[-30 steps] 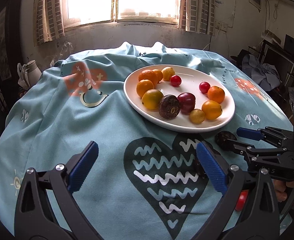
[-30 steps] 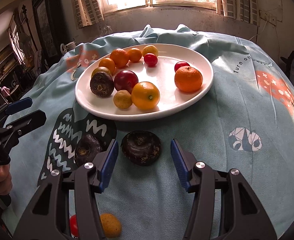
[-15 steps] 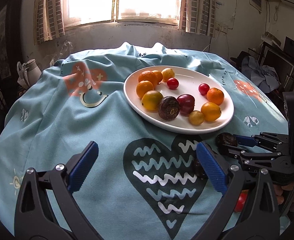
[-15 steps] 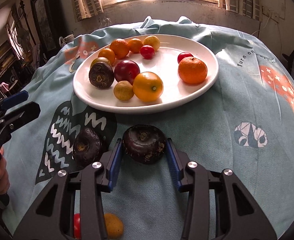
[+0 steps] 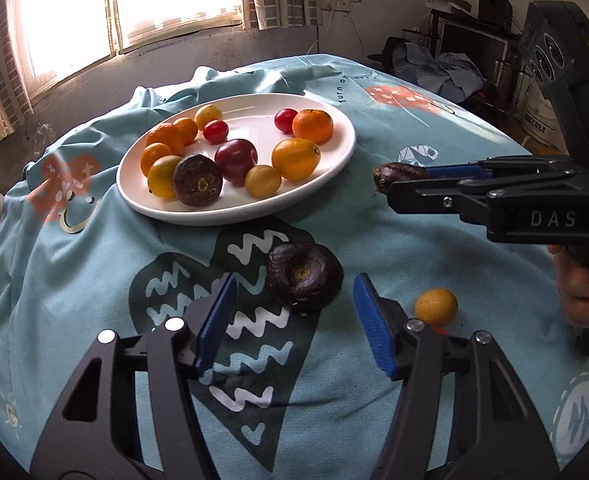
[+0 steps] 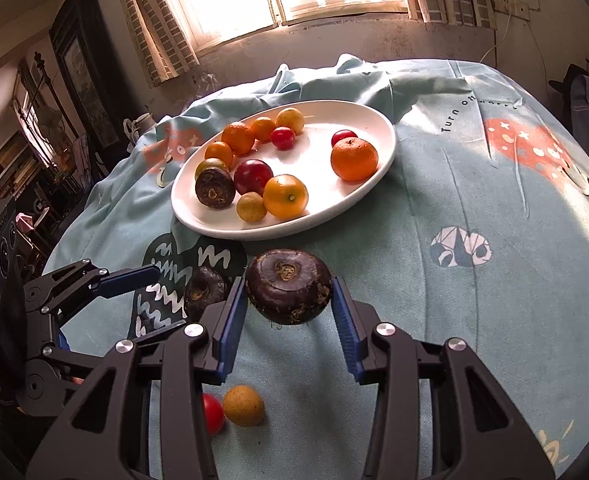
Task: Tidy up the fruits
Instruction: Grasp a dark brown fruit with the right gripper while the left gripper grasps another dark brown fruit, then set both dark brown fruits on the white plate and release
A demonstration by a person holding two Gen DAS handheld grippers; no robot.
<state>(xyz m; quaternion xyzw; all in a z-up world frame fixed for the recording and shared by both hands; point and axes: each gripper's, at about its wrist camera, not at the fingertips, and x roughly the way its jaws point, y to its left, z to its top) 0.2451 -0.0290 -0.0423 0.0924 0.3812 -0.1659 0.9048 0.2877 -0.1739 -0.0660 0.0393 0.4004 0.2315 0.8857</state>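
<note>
A white oval plate [image 5: 334, 160] [image 6: 382, 172] on the blue tablecloth holds several oranges, small yellow and red fruits and one dark purple fruit [image 5: 197, 179]. My right gripper [image 6: 289, 312] is shut on a dark purple fruit [image 6: 289, 285] and holds it above the cloth in front of the plate; it shows side-on in the left wrist view [image 5: 398, 172]. My left gripper [image 5: 292, 316] is open, its blue pads either side of a second dark purple fruit [image 5: 304, 277] [image 6: 204, 292] lying on the cloth. A small yellow fruit [image 5: 436, 307] [image 6: 243, 405] and a small red fruit [image 6: 213, 413] lie nearby.
The cloth [image 5: 74, 280] has a dark heart print under the left gripper. The table's rounded edges fall away left and right. Clutter, a chair with clothes [image 5: 450, 72] and a white bucket [image 5: 538, 120] stand at the right; a window is behind.
My right gripper closed on the dark purple fruit and lifted it off the cloth. My left gripper swung right and forward, and now frames the second dark fruit.
</note>
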